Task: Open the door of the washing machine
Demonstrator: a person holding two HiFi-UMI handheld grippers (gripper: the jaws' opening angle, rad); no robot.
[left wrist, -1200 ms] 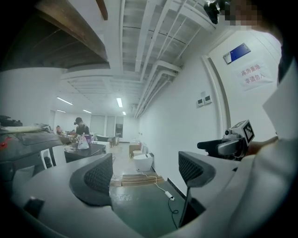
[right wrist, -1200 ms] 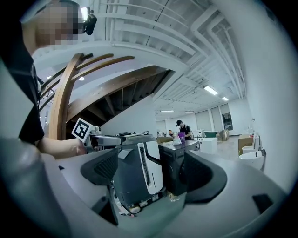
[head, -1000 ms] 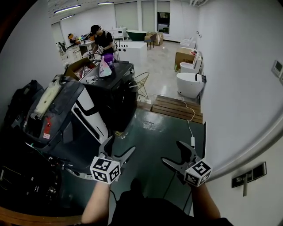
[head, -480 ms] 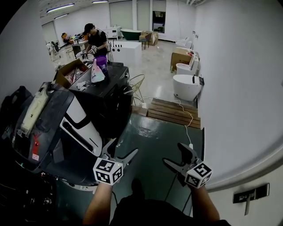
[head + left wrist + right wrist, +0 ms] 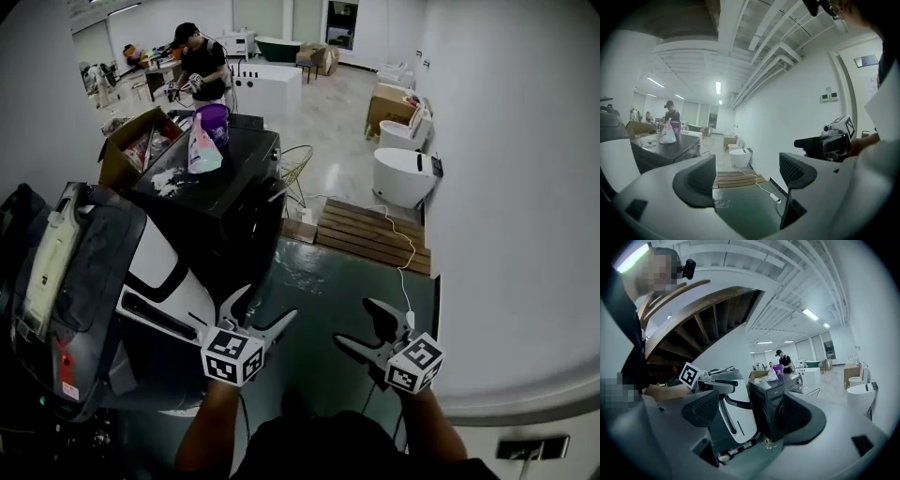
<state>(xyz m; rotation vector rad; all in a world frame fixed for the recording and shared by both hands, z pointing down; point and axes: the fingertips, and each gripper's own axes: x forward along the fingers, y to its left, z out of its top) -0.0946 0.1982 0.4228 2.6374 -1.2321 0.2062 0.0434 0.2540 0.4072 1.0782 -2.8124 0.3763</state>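
Note:
The black washing machine (image 5: 230, 192) stands ahead on the left, its dark front (image 5: 253, 239) facing the green floor. A pink bag (image 5: 199, 145) and a purple tub (image 5: 215, 120) sit on its top. My left gripper (image 5: 261, 309) is held open over the floor, short of the machine's front and touching nothing. My right gripper (image 5: 361, 323) is open too, further right and empty. In the right gripper view the machine (image 5: 771, 404) shows between the open jaws of the right gripper (image 5: 750, 413). The left gripper (image 5: 745, 173) looks along the floor, with the machine (image 5: 661, 150) at its left.
A white and black appliance (image 5: 159, 272) leans close on the left of the machine. A wooden pallet (image 5: 375, 234), a white cable (image 5: 405, 272) and a white basin (image 5: 403, 173) lie ahead on the right. A person (image 5: 197, 66) works at the back by a cardboard box (image 5: 131, 150).
The view has moved forward and tilted, so the washing machine and the white appliance sit lower and nearer. Both grippers stay open in roughly the same place.

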